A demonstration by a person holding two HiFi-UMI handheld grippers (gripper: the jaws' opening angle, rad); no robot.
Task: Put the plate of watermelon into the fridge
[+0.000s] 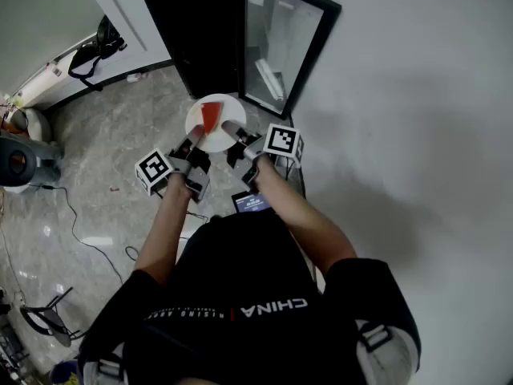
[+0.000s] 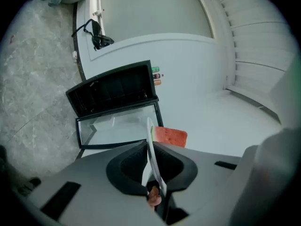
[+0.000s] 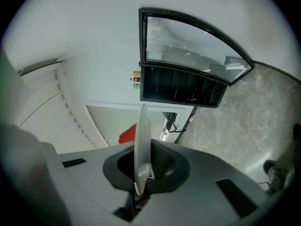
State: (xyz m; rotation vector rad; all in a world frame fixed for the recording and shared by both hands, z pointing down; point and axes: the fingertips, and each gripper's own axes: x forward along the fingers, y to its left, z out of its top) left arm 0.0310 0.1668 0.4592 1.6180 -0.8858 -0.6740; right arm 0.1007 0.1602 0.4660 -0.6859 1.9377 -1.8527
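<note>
A white plate (image 1: 215, 131) with a red watermelon slice (image 1: 210, 115) hangs in the air in front of a small black fridge (image 1: 200, 30). The fridge's glass door (image 1: 276, 46) stands open to the right. My left gripper (image 1: 195, 139) is shut on the plate's left rim and my right gripper (image 1: 232, 130) on its right rim. In the left gripper view the plate (image 2: 151, 145) runs edge-on between the jaws of that gripper (image 2: 151, 171), with the watermelon (image 2: 169, 136) beyond. The right gripper view shows the plate (image 3: 142, 145) clamped the same way in the right gripper (image 3: 141, 173), with the fridge (image 3: 183, 86) ahead.
A white wall (image 1: 417, 95) runs along the right of the fridge. A black bag (image 1: 92, 50) lies on a white ledge at the far left. A grey appliance (image 1: 20, 160) and a thin cable (image 1: 80, 231) are on the marble floor at the left.
</note>
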